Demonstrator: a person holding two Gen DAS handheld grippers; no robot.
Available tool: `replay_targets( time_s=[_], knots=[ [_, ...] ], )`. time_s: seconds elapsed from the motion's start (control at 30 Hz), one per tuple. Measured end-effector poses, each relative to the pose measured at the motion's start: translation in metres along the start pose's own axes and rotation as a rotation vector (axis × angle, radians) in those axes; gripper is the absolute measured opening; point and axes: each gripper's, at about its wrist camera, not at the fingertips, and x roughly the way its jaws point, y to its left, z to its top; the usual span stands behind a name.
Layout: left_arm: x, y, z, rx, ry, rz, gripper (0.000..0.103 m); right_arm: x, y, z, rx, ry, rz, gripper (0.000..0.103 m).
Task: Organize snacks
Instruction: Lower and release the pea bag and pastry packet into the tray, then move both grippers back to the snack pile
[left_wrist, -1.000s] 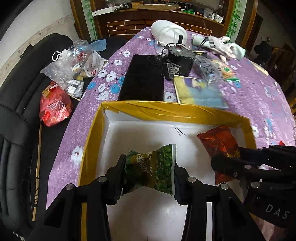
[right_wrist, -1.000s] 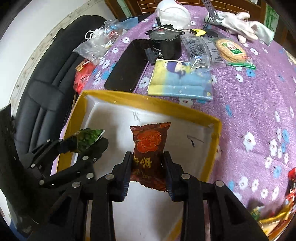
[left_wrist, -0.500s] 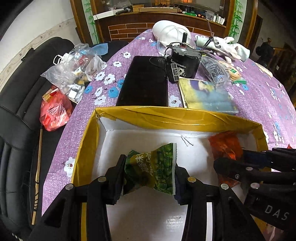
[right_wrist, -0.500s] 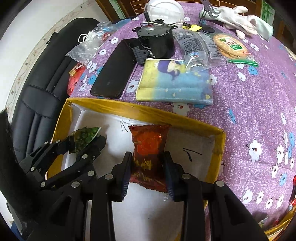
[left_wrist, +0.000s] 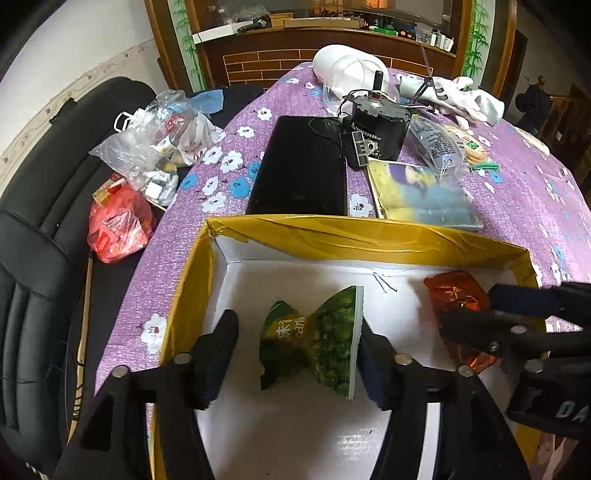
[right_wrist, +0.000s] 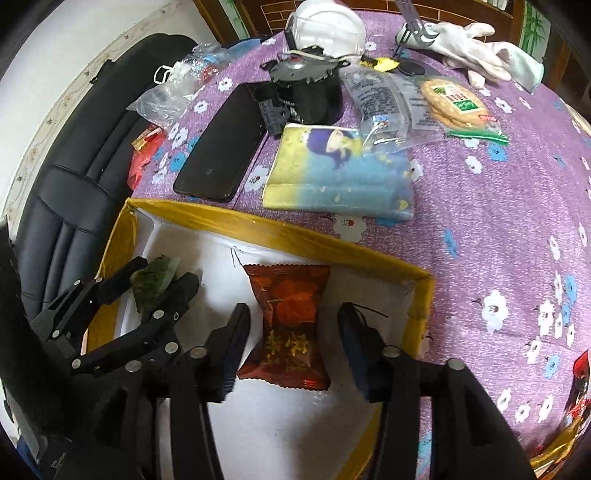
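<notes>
A box with a yellow rim (left_wrist: 369, 236) and a white inside stands on the purple flowered tablecloth. My left gripper (left_wrist: 295, 354) hangs over its left half, jaws opening. A crumpled green pea snack packet (left_wrist: 317, 350) lies between the jaws, with a clear gap at the left finger. My right gripper (right_wrist: 293, 347) is over the box's (right_wrist: 295, 236) right half, jaws also opening. A dark red snack packet (right_wrist: 288, 314) lies between them with gaps on both sides. Each wrist view shows the other gripper: the right gripper (left_wrist: 469, 310) and the left gripper (right_wrist: 162, 277).
Beyond the box lie a black tablet (left_wrist: 299, 170), a black motor-like device (left_wrist: 376, 129), a yellow-blue pouch (left_wrist: 421, 192), a cracker packet (right_wrist: 454, 103), white gloves (left_wrist: 465, 99) and a white cap (left_wrist: 347, 66). Plastic bags (left_wrist: 155, 147) and a red bag (left_wrist: 118, 225) sit on the black chair at left.
Both grippers were shut on their packets; now both pairs of jaws have spread apart and the green and red packets are let go inside the box.
</notes>
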Motion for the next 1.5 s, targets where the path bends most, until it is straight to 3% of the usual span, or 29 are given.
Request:
replay_targets(
  time_s=[0.43,0.67,0.8,0.93,1.03,1.13,1.2,1.33,1.4,1.5],
  knots=[
    [-0.030,-0.005,-0.009,0.033,-0.055,0.031,0.067,-0.050,-0.015,-0.018,0.028,-0.117,-0.030,0.075],
    [-0.050,-0.020,-0.023,0.053,-0.054,0.011,0.068,-0.083,-0.045,-0.045,0.125,-0.183,-0.011,0.079],
    [-0.070,-0.033,-0.035,0.068,-0.071,-0.022,0.068,-0.107,-0.073,-0.076,0.153,-0.254,-0.059,0.080],
    [-0.089,-0.054,-0.049,0.108,-0.081,-0.056,0.067,-0.123,-0.102,-0.113,0.176,-0.269,-0.008,0.093],
    [-0.107,-0.075,-0.060,0.148,-0.090,-0.099,0.067,-0.146,-0.124,-0.155,0.196,-0.324,-0.030,0.092],
    [-0.118,-0.094,-0.068,0.181,-0.085,-0.142,0.067,-0.171,-0.145,-0.199,0.236,-0.397,-0.105,0.093],
    [-0.123,-0.112,-0.074,0.208,-0.074,-0.170,0.067,-0.174,-0.166,-0.222,0.305,-0.369,-0.153,0.095],
    [-0.126,-0.139,-0.082,0.256,-0.054,-0.197,0.067,-0.170,-0.222,-0.261,0.521,-0.205,-0.204,0.095],
    [-0.128,-0.151,-0.086,0.271,-0.049,-0.205,0.067,-0.170,-0.254,-0.281,0.687,-0.169,-0.149,0.095],
    [-0.130,-0.163,-0.091,0.298,-0.043,-0.209,0.067,-0.169,-0.280,-0.299,0.815,-0.160,-0.074,0.095]
  ],
)
